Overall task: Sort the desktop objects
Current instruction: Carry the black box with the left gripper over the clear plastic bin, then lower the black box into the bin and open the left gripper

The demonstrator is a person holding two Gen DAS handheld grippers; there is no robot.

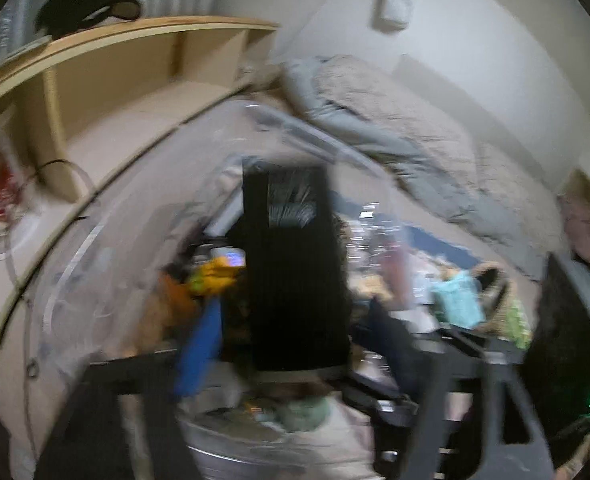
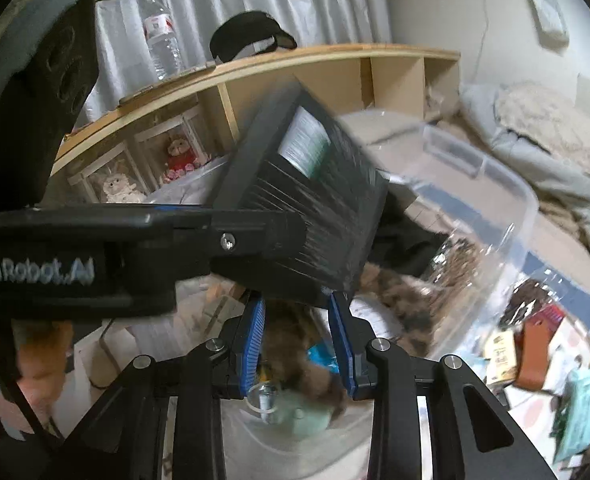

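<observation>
The black ribbed box with a pale label [image 2: 295,216] is hanging tilted right above the clear plastic storage bin [image 2: 495,184], one corner dipping toward the jumble inside. The left gripper [image 1: 295,340] is standing wide, its blue-padded fingers [image 1: 199,340] sitting either side of the box with a gap showing on each flank, though that view is badly smeared. From the other side, the left gripper's black arm is reaching in level and meeting the box's near face.

The right gripper [image 2: 297,320] is pointing up under the box, its blue fingers [image 2: 255,340] sitting narrow, tips right at the box's lower edge. I cannot tell whether they are pinching it or just sitting beneath it.

Down in the bin, a brown furry thing [image 2: 407,292] is lying among papers and packets. Behind it all, a light wooden shelf [image 2: 335,56] is carrying a clear water bottle [image 2: 161,36] and a black cap [image 2: 251,36], with a red-dressed plush toy [image 2: 179,152] in a cubby below. A grey and beige quilt [image 1: 395,120] is lying rumpled on the bed beyond the bin.
</observation>
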